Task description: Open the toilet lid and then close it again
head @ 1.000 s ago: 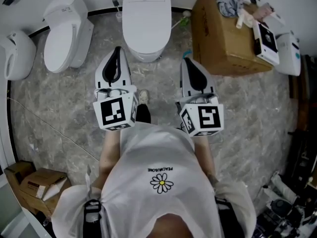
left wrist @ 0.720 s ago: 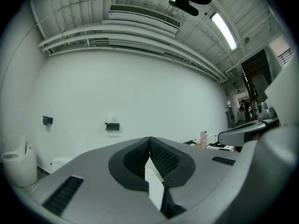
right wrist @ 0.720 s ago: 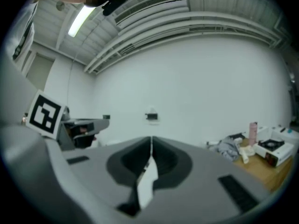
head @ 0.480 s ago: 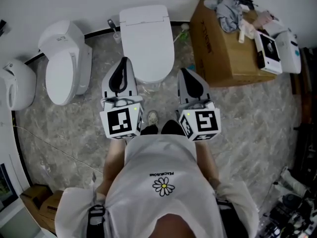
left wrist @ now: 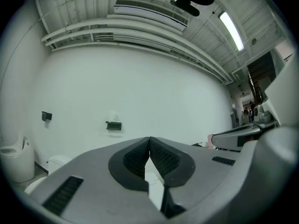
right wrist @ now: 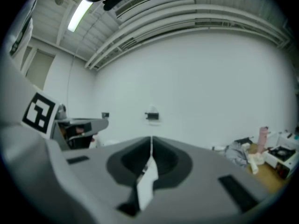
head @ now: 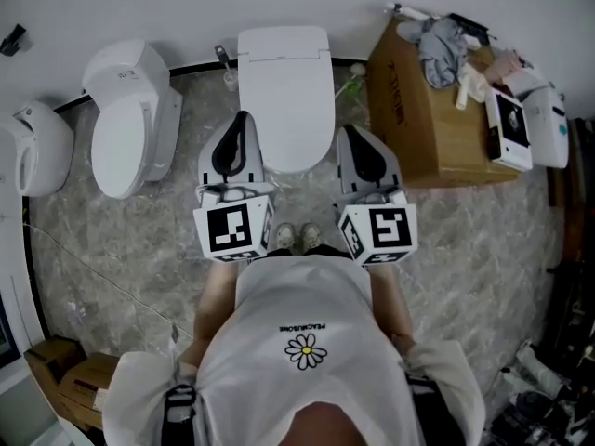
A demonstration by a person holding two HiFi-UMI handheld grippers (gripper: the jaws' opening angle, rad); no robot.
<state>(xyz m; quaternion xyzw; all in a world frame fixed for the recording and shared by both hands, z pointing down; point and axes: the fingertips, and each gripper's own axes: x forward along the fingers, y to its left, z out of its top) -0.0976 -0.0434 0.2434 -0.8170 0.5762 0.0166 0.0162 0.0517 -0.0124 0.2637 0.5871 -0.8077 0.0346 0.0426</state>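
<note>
A white toilet (head: 285,91) with its lid down stands against the far wall in the head view, straight ahead of me. My left gripper (head: 241,117) hangs shut just left of the bowl's front, nothing in it. My right gripper (head: 351,130) is shut and empty just right of the bowl. In the left gripper view the jaws of the left gripper (left wrist: 149,139) meet at their tips before a white wall. The right gripper view shows the right gripper (right wrist: 151,139) with its jaws together too, and the toilet's white lid (right wrist: 148,181) seen through the slit below.
A second white toilet (head: 128,119) stands to the left, with another white fixture (head: 28,147) beyond it. A large cardboard box (head: 437,119) loaded with cloth and devices sits right of the toilet. Small boxes (head: 65,379) lie at the lower left. The floor is grey marble.
I have stepped closer to the toilet. Both grippers moved forward and now flank its front, still shut.
</note>
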